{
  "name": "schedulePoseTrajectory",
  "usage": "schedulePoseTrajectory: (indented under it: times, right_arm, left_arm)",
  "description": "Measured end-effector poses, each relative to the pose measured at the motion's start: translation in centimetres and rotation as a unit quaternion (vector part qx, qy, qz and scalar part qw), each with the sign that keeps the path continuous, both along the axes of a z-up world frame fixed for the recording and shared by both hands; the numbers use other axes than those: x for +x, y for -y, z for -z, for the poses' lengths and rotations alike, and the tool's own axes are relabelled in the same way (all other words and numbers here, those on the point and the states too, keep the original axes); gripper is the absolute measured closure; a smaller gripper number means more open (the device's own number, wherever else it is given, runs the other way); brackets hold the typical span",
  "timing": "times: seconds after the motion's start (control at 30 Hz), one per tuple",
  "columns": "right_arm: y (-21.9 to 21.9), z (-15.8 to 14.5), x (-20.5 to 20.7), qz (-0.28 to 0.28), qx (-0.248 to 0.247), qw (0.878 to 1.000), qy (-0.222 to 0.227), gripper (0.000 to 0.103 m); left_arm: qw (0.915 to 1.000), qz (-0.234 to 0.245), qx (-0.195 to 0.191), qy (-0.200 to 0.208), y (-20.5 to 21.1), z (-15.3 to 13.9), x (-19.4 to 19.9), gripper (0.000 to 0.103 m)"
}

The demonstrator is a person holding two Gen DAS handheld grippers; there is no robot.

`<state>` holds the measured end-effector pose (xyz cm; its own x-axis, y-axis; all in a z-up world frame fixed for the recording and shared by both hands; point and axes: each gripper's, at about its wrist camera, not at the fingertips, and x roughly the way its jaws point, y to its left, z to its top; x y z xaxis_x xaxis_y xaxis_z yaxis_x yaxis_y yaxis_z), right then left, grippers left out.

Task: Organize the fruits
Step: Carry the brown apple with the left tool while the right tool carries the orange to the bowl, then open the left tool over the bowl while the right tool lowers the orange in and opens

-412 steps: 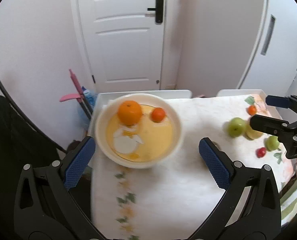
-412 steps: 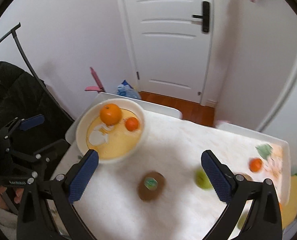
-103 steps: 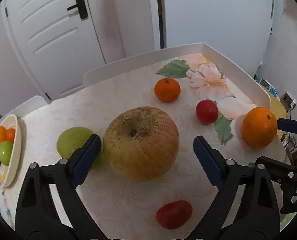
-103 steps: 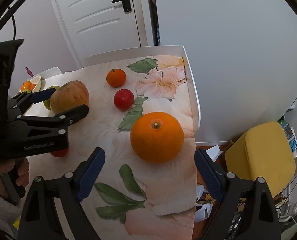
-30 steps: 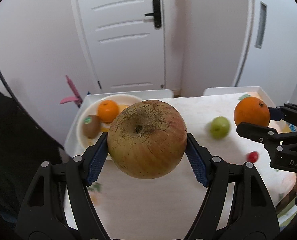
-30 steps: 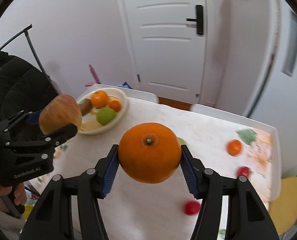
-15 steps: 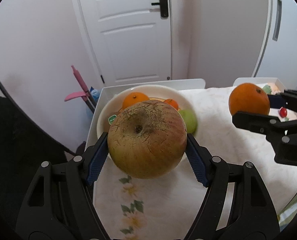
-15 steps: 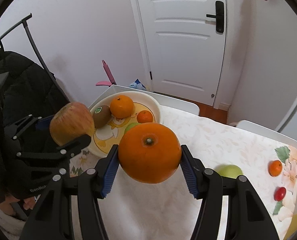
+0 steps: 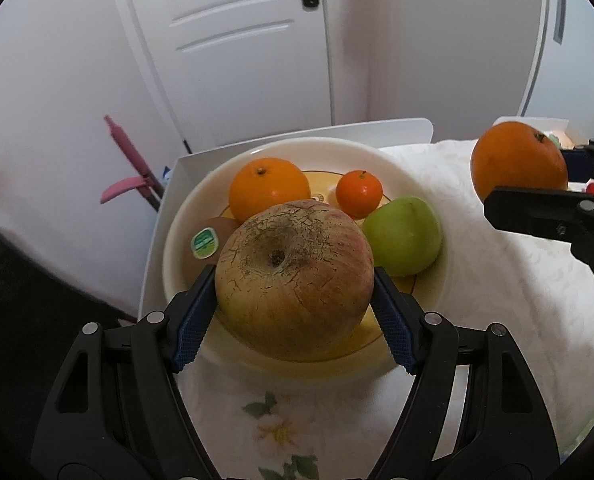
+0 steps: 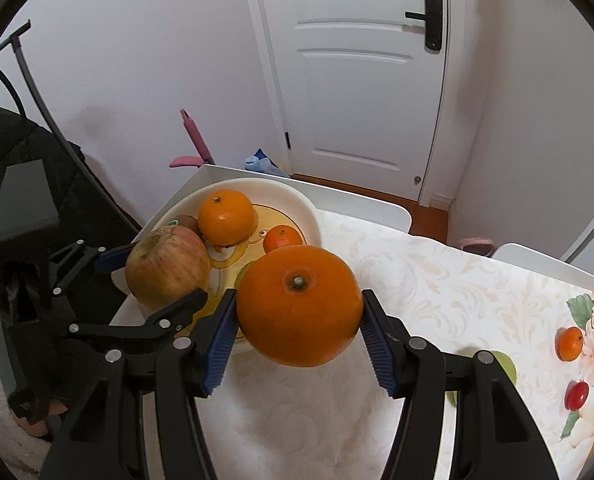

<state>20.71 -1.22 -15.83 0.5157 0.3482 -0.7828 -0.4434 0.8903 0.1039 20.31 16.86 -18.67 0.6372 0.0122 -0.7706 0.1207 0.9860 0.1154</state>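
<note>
1. In the left wrist view we see the left gripper [image 9: 293, 295] with both blue pads pressed on a large russeted apple [image 9: 293, 276]; the jaws stand about halfway apart, filled by the fruit.
2. The apple hangs over the near part of a cream bowl [image 9: 189, 220] with a yellow inside; whether it touches the bowl we cannot tell.
3. In the bowl, taking the apple as the centre of the dial, we find a large orange [image 9: 269, 188] at 12 o'clock, a small mandarin [image 9: 359, 194] at 1 o'clock, a green apple [image 9: 403, 236] at 2 o'clock and a kiwi [image 9: 205, 246] with a green sticker at 10 o'clock.
4. In the right wrist view the right gripper [image 10: 295, 320] clamps a second large orange [image 10: 297, 306], stem scar upward; its jaws are narrower than the left pair.
5. This orange is held above the table [image 10: 437, 280], at the bowl's 5 o'clock rim, clear of the cloth.
6. On the floral tablecloth [image 10: 317, 420], toward 3 o'clock of the held orange, lie another mandarin [image 10: 570, 344] and a small red fruit [image 10: 576, 396]; a second green fruit [image 10: 507, 364] shows just behind the right finger.
7. A white panelled door [image 10: 361, 80] stands at 12 o'clock.
</note>
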Motion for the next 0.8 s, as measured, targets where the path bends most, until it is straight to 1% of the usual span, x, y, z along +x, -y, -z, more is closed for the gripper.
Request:
schedulePoseTrajectory:
  times: [0.13, 0.27, 0.3, 0.33, 0.37, 0.4, 0.47, 0.8]
  right_arm:
    - [0.2, 0.4, 0.4, 0.013, -0.002, 1.0, -0.004, 0.048]
    - [0.4, 0.6, 0.8, 0.025, 0.0, 1.0, -0.007, 0.048]
    - [0.4, 0.6, 0.8, 0.026, 0.001, 1.0, -0.008, 0.048]
    - [0.5, 0.6, 0.9, 0.028, 0.001, 1.0, -0.008, 0.048]
    - [0.5, 0.5, 0.9, 0.028, 0.002, 1.0, -0.007, 0.048]
    - [0.6, 0.5, 0.9, 0.028, 0.003, 1.0, -0.008, 0.048]
    - [0.5, 0.4, 1.0, 0.025, 0.004, 1.0, -0.008, 0.048]
    - [-0.5, -1.0, 1.9, -0.019, 0.005, 1.0, 0.005, 0.048]
  left_arm:
    - [0.9999, 0.015, 0.003, -0.004, 0.4, 0.6, 0.8, 0.024]
    - [0.9998, 0.021, -0.002, -0.007, 0.1, 0.9, 1.2, 0.023]
    - [0.9998, 0.022, 0.002, 0.003, 0.2, 0.6, 0.9, 0.019]
    - [0.9997, 0.021, 0.007, 0.012, 0.5, 0.2, 0.8, 0.007]
    - [0.9995, 0.021, 0.012, 0.022, 0.7, -0.2, 0.5, 0.0]
    - [0.999, 0.02, 0.015, 0.037, 0.7, -0.9, 0.1, 0.0]
    - [0.9988, 0.02, 0.012, 0.042, 0.6, -1.6, -0.2, 0.0]
    - [0.9986, -0.043, -0.003, 0.029, -1.4, -3.0, -2.5, 0.0]
